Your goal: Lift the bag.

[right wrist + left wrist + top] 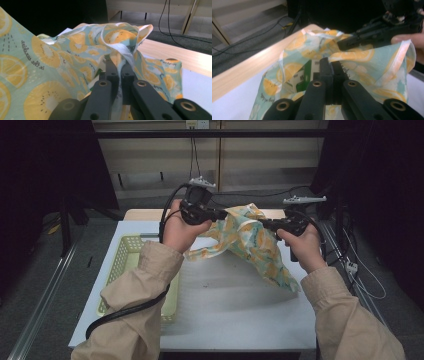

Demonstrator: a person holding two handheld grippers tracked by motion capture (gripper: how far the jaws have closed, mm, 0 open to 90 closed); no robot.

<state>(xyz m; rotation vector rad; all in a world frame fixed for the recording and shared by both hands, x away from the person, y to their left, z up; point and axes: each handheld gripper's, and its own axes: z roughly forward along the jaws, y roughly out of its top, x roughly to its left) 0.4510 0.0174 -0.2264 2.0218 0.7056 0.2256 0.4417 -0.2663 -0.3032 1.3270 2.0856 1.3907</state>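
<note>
Both the left gripper (223, 214) and right gripper (264, 223) pinch the cloth (252, 245) above the table (225, 300); soft and light, it seems best held by its hem.

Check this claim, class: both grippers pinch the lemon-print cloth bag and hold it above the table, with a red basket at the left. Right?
Not quite. The high view shows the basket is pale yellow. Both the left gripper and right gripper do pinch the lemon-print bag above the table.
</note>
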